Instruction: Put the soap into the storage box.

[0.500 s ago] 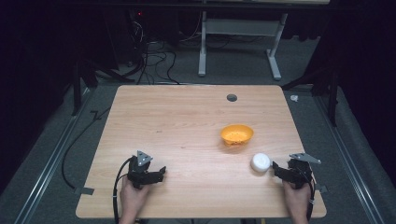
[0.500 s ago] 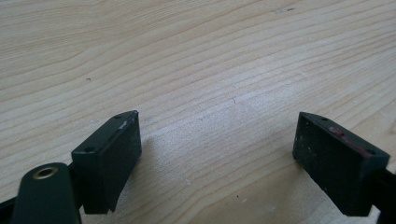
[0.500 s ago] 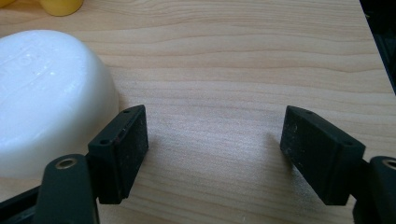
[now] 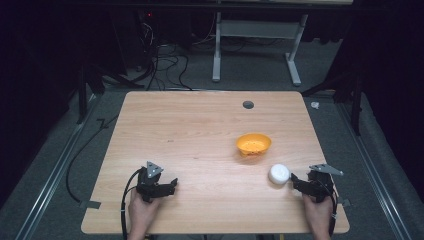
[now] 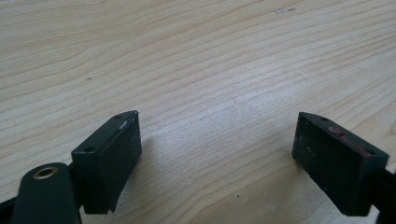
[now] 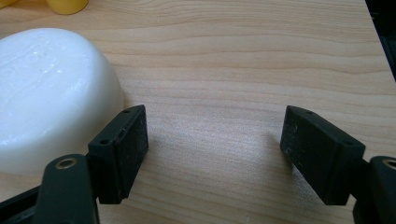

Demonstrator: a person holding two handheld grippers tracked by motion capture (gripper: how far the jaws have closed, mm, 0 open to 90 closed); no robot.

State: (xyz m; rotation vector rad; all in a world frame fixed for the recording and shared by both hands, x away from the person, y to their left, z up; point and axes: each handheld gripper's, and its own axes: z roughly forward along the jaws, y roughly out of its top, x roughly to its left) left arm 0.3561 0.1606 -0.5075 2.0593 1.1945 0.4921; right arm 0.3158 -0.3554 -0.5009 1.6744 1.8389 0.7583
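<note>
A white rounded, bowl-like object [image 4: 279,173] lies on the wooden table [image 4: 200,130] near its front right. An orange bowl [image 4: 253,143] stands just behind it. My right gripper [image 4: 296,181] rests on the table right of the white object, pointing toward it. In the right gripper view, the right gripper [image 6: 215,128] is open with bare wood between its jaws. The white object [image 6: 51,88] sits just outside the left one. My left gripper [image 4: 171,185] rests at the front left. Seen in its own view, the left gripper [image 5: 217,133] is open over bare wood.
A dark round cable hole [image 4: 248,104] sits near the table's far edge. A black cable [image 4: 125,200] trails from the left gripper over the front edge. Behind the table, a white desk frame [image 4: 255,45] and loose cables lie on the grey floor.
</note>
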